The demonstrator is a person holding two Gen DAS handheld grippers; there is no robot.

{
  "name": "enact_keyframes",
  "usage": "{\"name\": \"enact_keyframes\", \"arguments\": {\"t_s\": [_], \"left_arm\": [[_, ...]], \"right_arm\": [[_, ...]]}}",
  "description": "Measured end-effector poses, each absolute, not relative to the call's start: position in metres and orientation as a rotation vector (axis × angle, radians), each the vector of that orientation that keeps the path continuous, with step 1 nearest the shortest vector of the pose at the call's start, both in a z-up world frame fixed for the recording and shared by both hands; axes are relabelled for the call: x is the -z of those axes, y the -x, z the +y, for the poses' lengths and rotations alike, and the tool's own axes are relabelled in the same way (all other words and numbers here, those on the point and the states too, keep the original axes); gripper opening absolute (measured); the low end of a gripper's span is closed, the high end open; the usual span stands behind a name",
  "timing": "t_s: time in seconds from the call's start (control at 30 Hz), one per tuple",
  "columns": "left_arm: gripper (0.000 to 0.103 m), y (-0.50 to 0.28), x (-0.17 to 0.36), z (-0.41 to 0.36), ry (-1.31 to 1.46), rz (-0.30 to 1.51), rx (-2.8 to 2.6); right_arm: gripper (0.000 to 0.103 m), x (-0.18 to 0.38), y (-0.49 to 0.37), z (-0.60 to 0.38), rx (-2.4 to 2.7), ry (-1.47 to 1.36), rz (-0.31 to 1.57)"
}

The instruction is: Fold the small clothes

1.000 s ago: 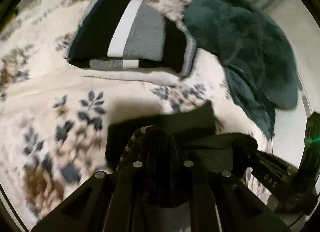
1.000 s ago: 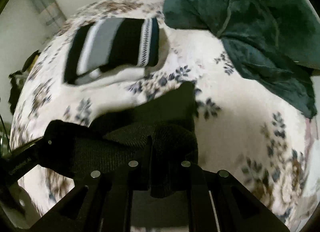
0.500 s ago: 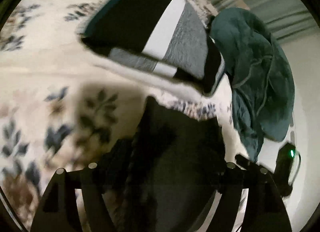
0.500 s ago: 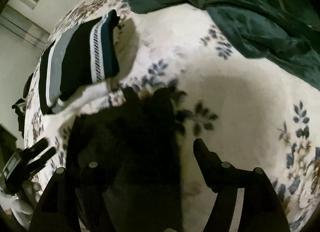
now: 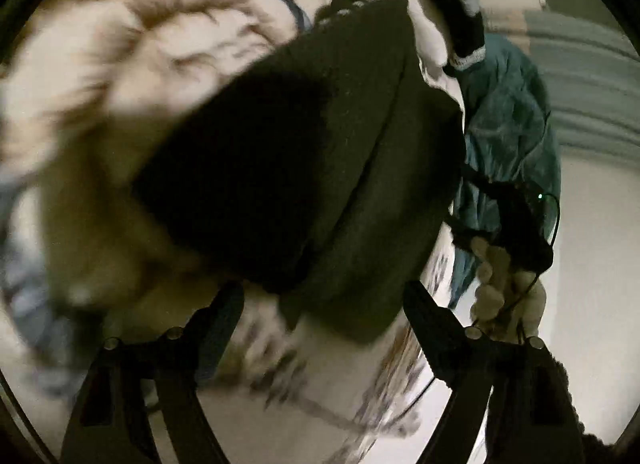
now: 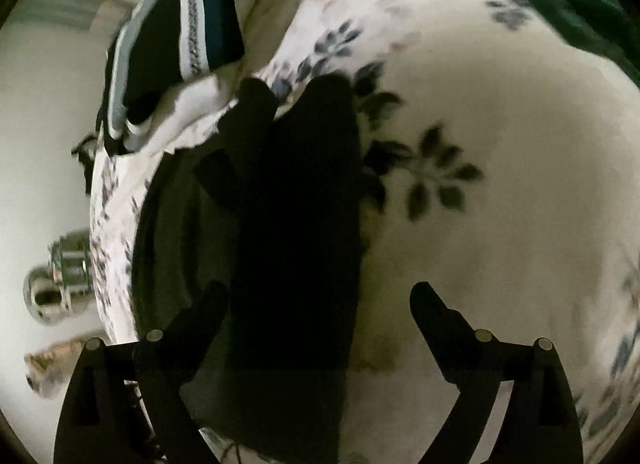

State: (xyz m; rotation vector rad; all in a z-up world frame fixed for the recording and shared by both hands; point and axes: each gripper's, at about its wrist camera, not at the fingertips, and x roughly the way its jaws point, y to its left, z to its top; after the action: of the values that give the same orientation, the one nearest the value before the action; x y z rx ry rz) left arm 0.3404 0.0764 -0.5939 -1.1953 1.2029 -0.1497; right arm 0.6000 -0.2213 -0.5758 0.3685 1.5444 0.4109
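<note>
Left gripper: jaws spread and opening; near edge of dark garment lies between the fingers, pads not pressing on it.
Right gripper: jaws wide and opening; dark garment runs up between the fingers, nearer the left one; no grip visible.
Hand: a person's hand on the other tool, seen at right edge of left wrist view.
Garment position: flat on floral bedspread, just in front of both grippers, near the bed edge.
Garment look: dark, knit-like texture, thick; one long seam or fold line down its length; doubled layers at the near end, judged folded at least once. Exact type not discernible.
Bedspread: cream with blue flower print, bunched and blurred at left in left wrist view.
Striped stack: black, grey, white and teal piece, folded, beyond the dark garment, close by.
Green heap: teal plush fabric farther off, unfolded.
Progress: one striped piece done; dark piece judged just set down, perhaps needing a final tidy; green heap may remain.
</note>
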Motion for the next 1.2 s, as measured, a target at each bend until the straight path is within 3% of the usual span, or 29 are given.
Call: {"name": "enact_keyframes", "arguments": {"t_s": [0.13, 0.17, 0.2, 0.23, 0.27, 0.3, 0.33, 0.37, 0.47, 0.7, 0.87, 0.93, 1.0, 1.07, 1.1, 1.13, 1.17, 1.2], "left_arm": [[0.081, -0.362, 0.615, 0.087, 1.33, 1.111, 0.02], [0.075, -0.361, 0.617, 0.093, 1.391, 1.057, -0.016], [0.051, -0.362, 0.615, 0.098, 1.404, 1.028, -0.044], [0.044, -0.363, 0.611, 0.1, 1.391, 1.02, -0.048], [0.034, -0.365, 0.604, 0.104, 1.358, 1.013, -0.043], [0.031, -0.366, 0.596, 0.106, 1.324, 1.013, -0.038], [0.029, -0.37, 0.588, 0.109, 1.286, 1.021, -0.024], [0.028, -0.374, 0.581, 0.113, 1.251, 1.037, -0.009], [0.027, -0.391, 0.557, 0.133, 1.13, 1.088, 0.032], [0.027, -0.421, 0.524, 0.141, 0.84, 1.273, 0.248], [0.033, -0.418, 0.554, 0.124, 0.661, 1.455, 0.3], [0.036, -0.417, 0.563, 0.122, 0.673, 1.477, 0.264], [0.041, -0.407, 0.556, 0.12, 0.679, 1.461, 0.217], [0.048, -0.397, 0.538, 0.111, 0.597, 1.438, 0.113], [0.061, -0.388, 0.533, 0.11, 0.556, 1.419, 0.072], [0.068, -0.381, 0.523, 0.106, 0.507, 1.398, 0.013], [0.077, -0.374, 0.516, 0.103, 0.481, 1.376, -0.038], [0.078, -0.367, 0.514, 0.104, 0.482, 1.364, -0.061]], "right_arm": [[0.094, 0.604, -0.627, -0.204, -0.485, -0.399, 1.591], [0.094, 0.613, -0.634, -0.199, -0.505, -0.434, 1.602], [0.094, 0.619, -0.637, -0.196, -0.507, -0.455, 1.612], [0.093, 0.623, -0.638, -0.194, -0.501, -0.468, 1.619], [0.077, 0.623, -0.636, -0.191, -0.501, -0.487, 1.592], [0.045, 0.622, -0.634, -0.188, -0.501, -0.484, 1.576], [0.033, 0.623, -0.628, -0.186, -0.504, -0.49, 1.574], [0.026, 0.621, -0.621, -0.186, -0.504, -0.529, 1.57], [0.021, 0.604, -0.592, -0.197, -0.459, -0.618, 1.519], [0.018, 0.549, -0.421, -0.244, -0.28, -0.789, 1.432], [0.018, 0.554, -0.31, -0.233, -0.174, -0.82, 1.542], [0.024, 0.565, -0.299, -0.231, -0.14, -0.774, 1.565], [0.043, 0.575, -0.303, -0.23, -0.12, -0.72, 1.61], [0.044, 0.576, -0.312, -0.235, -0.126, -0.682, 1.653], [0.045, 0.573, -0.314, -0.238, -0.132, -0.667, 1.664], [0.047, 0.57, -0.315, -0.242, -0.138, -0.651, 1.675], [0.057, 0.562, -0.315, -0.246, -0.132, -0.602, 1.679], [0.063, 0.556, -0.315, -0.248, -0.121, -0.559, 1.671]]}}
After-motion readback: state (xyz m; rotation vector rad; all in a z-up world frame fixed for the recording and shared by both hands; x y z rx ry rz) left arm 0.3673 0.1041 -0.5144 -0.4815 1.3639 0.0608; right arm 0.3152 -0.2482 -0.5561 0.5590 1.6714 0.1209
